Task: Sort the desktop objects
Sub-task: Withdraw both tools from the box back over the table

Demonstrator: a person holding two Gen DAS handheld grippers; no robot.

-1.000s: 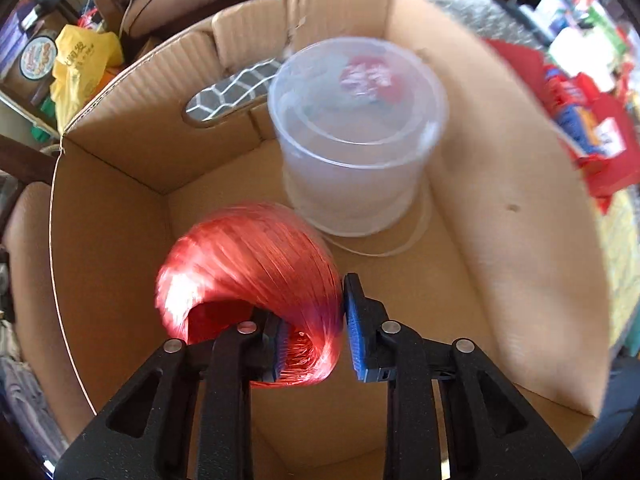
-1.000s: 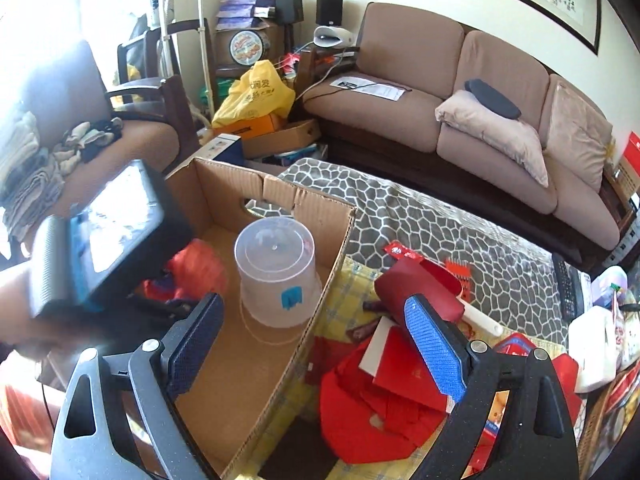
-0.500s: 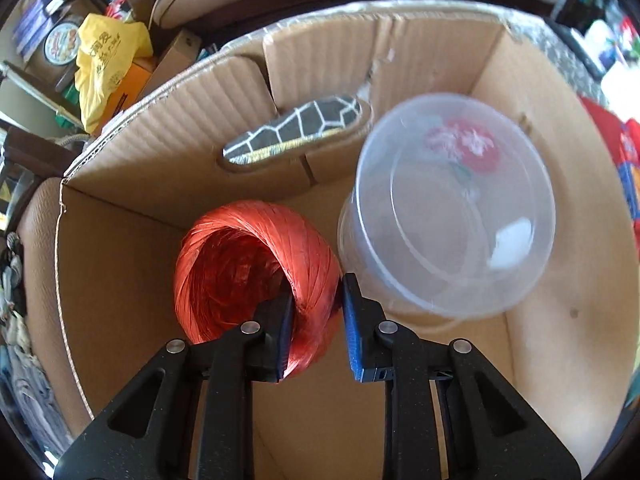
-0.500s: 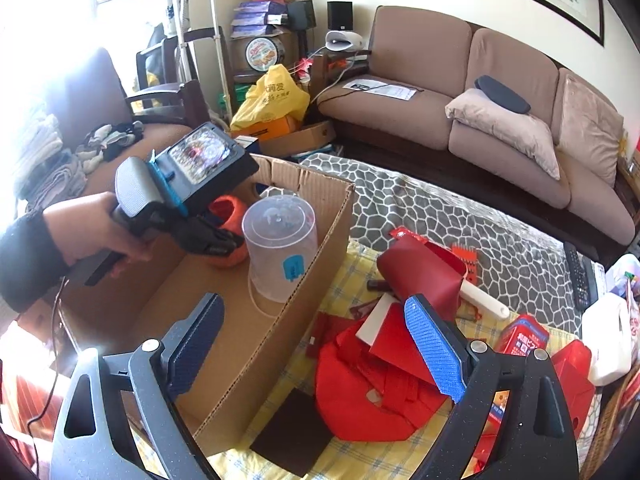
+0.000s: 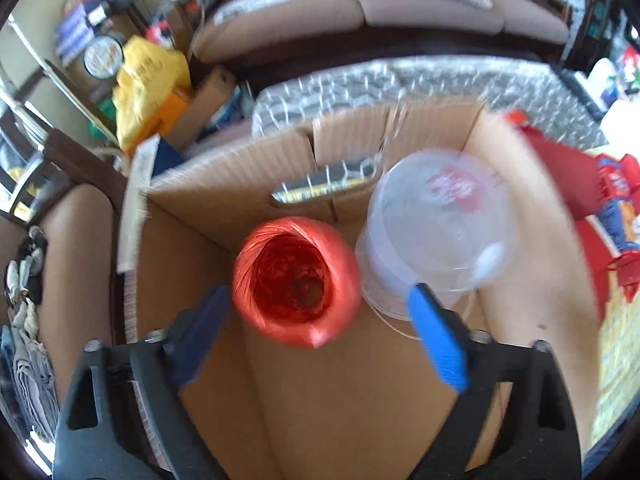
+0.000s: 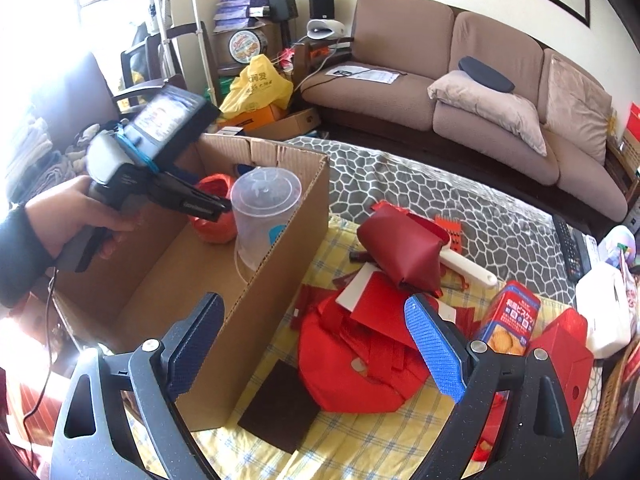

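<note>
The open brown cardboard box (image 5: 532, 280) holds 2 things: a red-orange ball of plastic twine (image 5: 295, 286) and, touching its right side, a clear plastic tub (image 5: 434, 236) (standing mouth down). The ball rests on the box floor near the far wall, its hollow core facing up toward the left gripper (image 5: 320, 328), whose jaws are spread wide and empty above it. The right gripper (image 6: 314, 344) is also spread, holding nothing, over the box's near corner.

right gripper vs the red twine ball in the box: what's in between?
The near wall of the cardboard box and bare box floor lie between the right gripper and the red twine ball; the right wrist view shows it.
</note>
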